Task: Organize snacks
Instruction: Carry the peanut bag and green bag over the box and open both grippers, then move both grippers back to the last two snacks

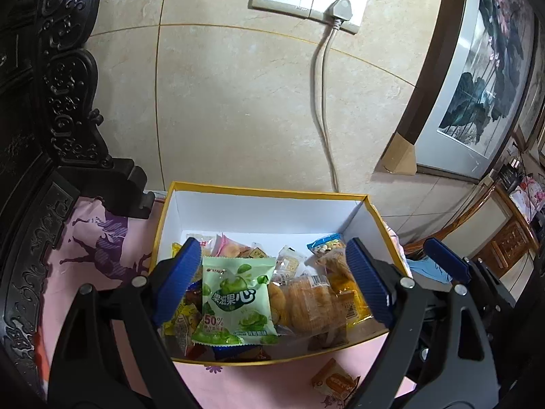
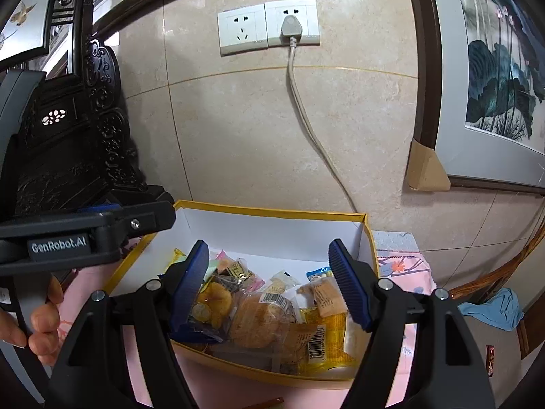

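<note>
Snacks fill the near half of a yellow-rimmed box (image 1: pixel 265 189) that stands on a pink patterned cloth (image 1: pixel 102 255) against the tiled wall, and both grippers hang over its front edge with their jaws spread and nothing pinched between the blue pads. Under the left gripper (image 1: pixel 272 283) lies a green jelly pouch (image 1: pixel 235 303), flat on top of the pile and free of both pads; under the right gripper (image 2: pixel 272 286) lie clear-wrapped pastries (image 2: pixel 259 317) and a yellow packet (image 2: pixel 323 337), likewise loose. The back of the box, by its white inner wall, is bare. One small orange packet (image 1: pixel 335 380) sits outside on the cloth, just in front of the box, so the job looks close to finished but not quite. The risks from here are mostly of crowding. The two tools work side by side over one box, and the left tool's black body (image 2: pixel 85 235) already fills the left of the right wrist view, so a reach for the stray packet by either hand could knock the other. The heap is piled toward the front wall, and a pad dragged back across it could catch a slippery wrapper and flick it over the rim. The box looks like light card, so a push on its edge might slide it on the cloth. A thin flat packet on soft fabric may also slip from the pads or bring the cloth up with it.
</note>
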